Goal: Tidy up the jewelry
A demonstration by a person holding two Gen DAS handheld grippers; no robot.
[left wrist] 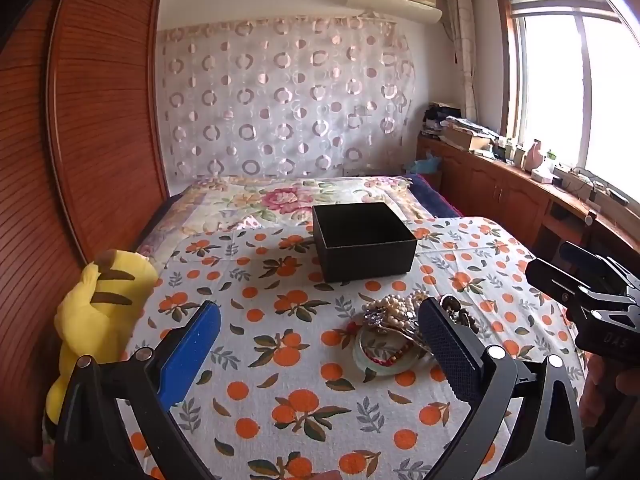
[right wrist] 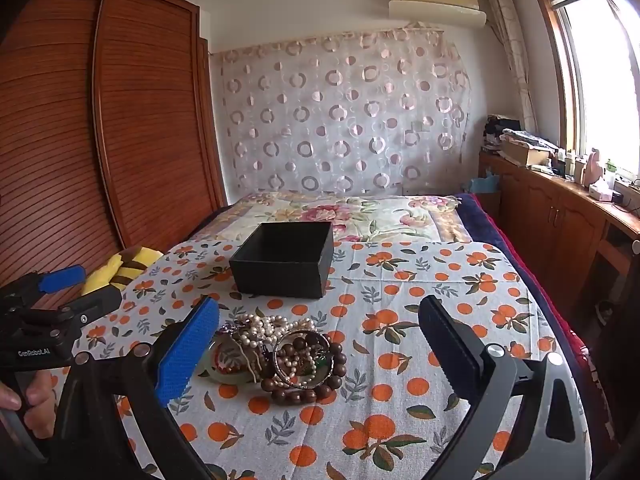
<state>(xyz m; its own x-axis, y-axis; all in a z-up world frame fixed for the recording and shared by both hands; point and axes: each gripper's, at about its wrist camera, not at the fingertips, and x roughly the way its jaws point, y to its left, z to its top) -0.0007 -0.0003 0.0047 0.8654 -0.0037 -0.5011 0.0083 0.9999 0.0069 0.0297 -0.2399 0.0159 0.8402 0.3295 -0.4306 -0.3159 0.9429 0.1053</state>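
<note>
One orange-print cloth over a bed, wardrobe beside.

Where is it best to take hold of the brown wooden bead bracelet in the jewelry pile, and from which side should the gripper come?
Probably the near arc of the brown wooden bead bracelet. It lies flat on the orange-print cloth, and that front edge is free, while its far side runs under the pearl strands. The right gripper, open, could come from above, one finger inside the loop and one outside.
</note>
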